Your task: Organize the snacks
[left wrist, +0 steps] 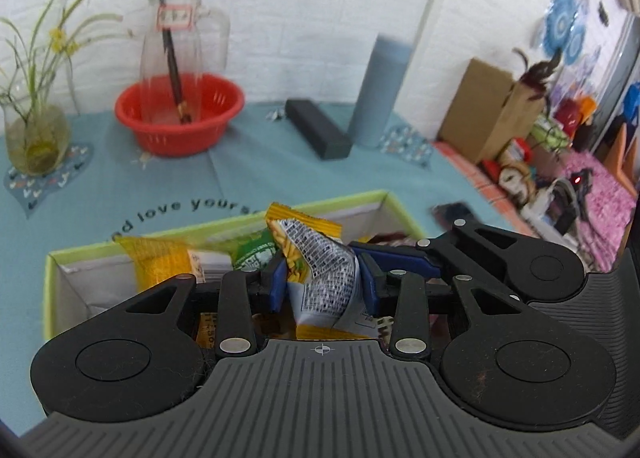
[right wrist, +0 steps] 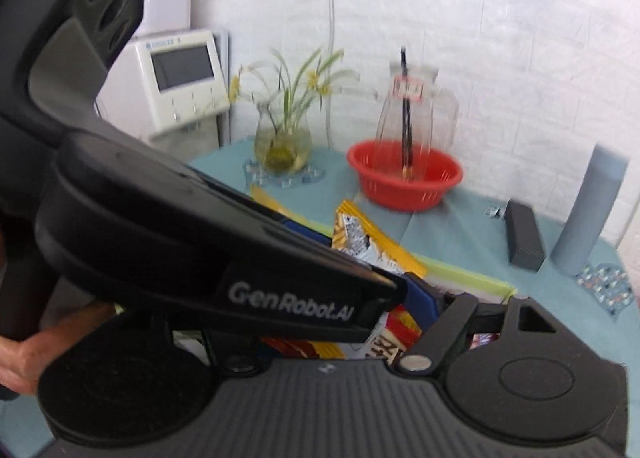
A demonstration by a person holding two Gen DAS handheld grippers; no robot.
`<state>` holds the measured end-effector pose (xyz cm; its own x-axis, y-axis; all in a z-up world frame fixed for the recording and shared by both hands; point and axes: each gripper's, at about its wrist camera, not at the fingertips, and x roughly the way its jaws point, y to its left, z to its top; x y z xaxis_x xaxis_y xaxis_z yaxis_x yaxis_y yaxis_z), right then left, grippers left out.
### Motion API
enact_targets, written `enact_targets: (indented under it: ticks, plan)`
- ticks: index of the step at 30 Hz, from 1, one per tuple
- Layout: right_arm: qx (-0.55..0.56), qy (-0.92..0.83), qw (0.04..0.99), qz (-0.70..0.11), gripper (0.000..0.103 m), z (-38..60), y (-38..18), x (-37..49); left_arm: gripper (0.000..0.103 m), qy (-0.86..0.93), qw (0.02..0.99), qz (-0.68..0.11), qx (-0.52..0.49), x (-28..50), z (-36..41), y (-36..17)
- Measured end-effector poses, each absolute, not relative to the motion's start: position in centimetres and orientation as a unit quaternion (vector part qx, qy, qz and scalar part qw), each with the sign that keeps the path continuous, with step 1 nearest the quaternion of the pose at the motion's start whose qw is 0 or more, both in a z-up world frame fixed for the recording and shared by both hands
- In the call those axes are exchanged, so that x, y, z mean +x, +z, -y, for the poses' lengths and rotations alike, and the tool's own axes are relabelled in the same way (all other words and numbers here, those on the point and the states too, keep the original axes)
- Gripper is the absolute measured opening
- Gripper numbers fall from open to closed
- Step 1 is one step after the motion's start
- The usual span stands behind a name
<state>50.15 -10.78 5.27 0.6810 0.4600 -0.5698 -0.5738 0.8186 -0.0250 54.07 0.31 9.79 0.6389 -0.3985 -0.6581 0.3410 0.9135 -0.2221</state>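
The left gripper point(left wrist: 325, 278) is pinching a crumpled yellow snack packet point(left wrist: 320, 270) above the green-rimmed box point(left wrist: 224, 224) just ahead. The right gripper point(right wrist: 436, 310), crossing beneath, is showing no discernible grip; the two are risking a collision that could knock the packet loose.

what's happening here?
A person is sorting snacks with a handheld tool in each hand. The left tool is shut on a crumpled yellow-and-white snack packet, held above the green-rimmed box that already holds other snack packets. The right tool sits just beside it on the right; its jaws are mostly hidden, so I can't tell whether it holds anything. The red basket with the glass jug stands at the back of the table, untouched.
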Motion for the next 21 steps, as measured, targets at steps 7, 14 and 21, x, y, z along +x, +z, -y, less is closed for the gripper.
enact_targets:
  ticks: [7, 14, 21]
  plan:
    - [-0.090, 0.284, 0.913, -0.280, 0.094, 10.8, 5.0, 49.8, 0.047, -0.207, 0.925, -0.318, -0.018, 52.1, -0.4, 10.0]
    - [-0.036, 0.243, 0.938, -0.242, 0.095, 15.5, 8.9, 40.8, 0.088, -0.158, 0.964, -0.210, -0.033, 41.8, -3.3, 16.1]
    - [0.054, 0.172, 0.947, -0.267, 0.096, 18.6, 6.6, 27.1, 0.092, -0.104, 0.965, -0.230, -0.076, 27.5, -5.9, 13.3]
